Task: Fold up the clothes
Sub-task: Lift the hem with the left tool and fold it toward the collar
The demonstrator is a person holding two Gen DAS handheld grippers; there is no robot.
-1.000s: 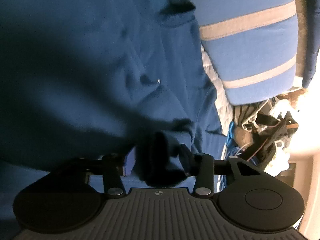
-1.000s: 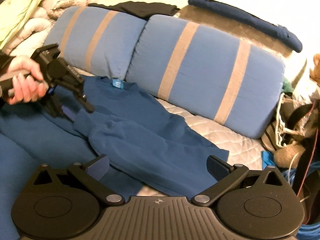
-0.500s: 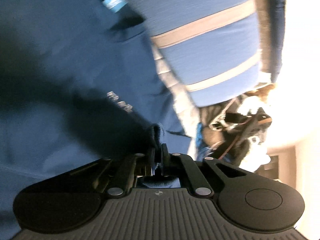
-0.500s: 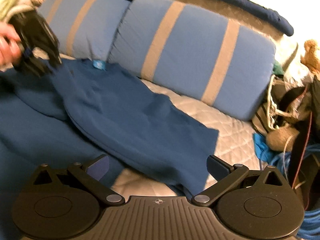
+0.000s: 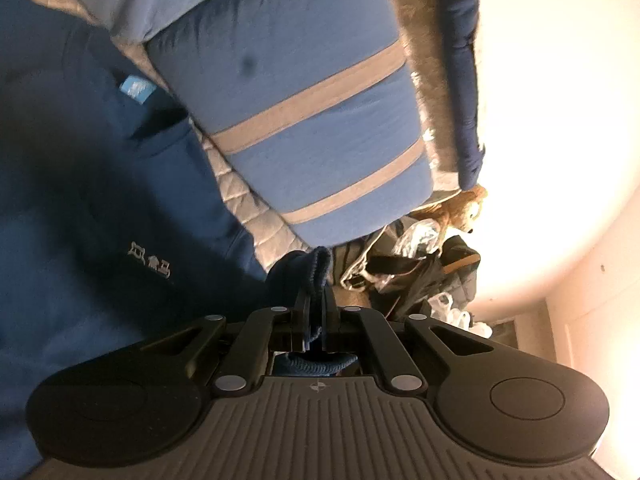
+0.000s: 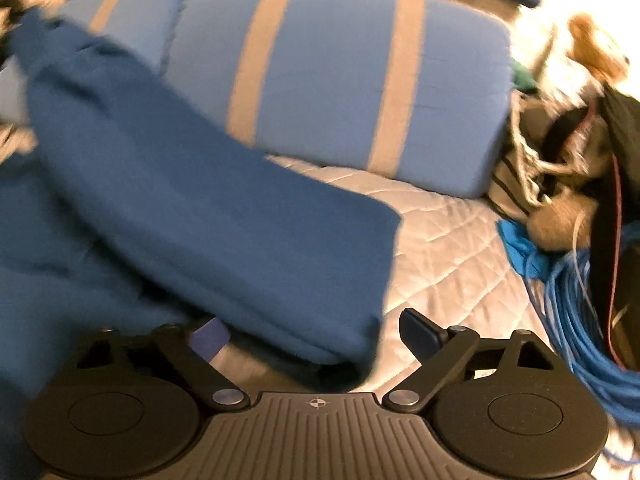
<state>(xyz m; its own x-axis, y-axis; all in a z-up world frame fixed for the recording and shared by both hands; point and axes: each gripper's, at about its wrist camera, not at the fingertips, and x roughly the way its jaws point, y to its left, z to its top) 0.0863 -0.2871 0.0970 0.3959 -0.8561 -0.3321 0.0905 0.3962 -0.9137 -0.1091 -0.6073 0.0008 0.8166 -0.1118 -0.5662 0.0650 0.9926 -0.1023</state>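
A dark blue sweater (image 5: 100, 200) with a small white logo and a light blue neck label (image 5: 136, 89) lies on the bed. My left gripper (image 5: 315, 300) is shut on the sweater's ribbed cuff (image 5: 318, 268) and holds it raised, so the sleeve stretches up across the right wrist view. In that view the sweater (image 6: 200, 200) is blurred. Its lower corner (image 6: 348, 344) lies between the jaws of my right gripper (image 6: 314, 334), which are closing. The right pad still stands apart from the cloth.
Two blue cushions with tan stripes (image 6: 340, 80) lean behind the sweater on a quilted grey cover (image 6: 440, 248). To the right are a coil of blue cable (image 6: 580, 312), a plush toy (image 6: 560, 224), bags and straps. A dark blue roll (image 5: 464, 80) lies on top behind.
My left gripper closed on the cuff and lifted it, pulling the sleeve up off the body. My right gripper dropped toward the sweater's lower corner and its jaws narrowed a little.
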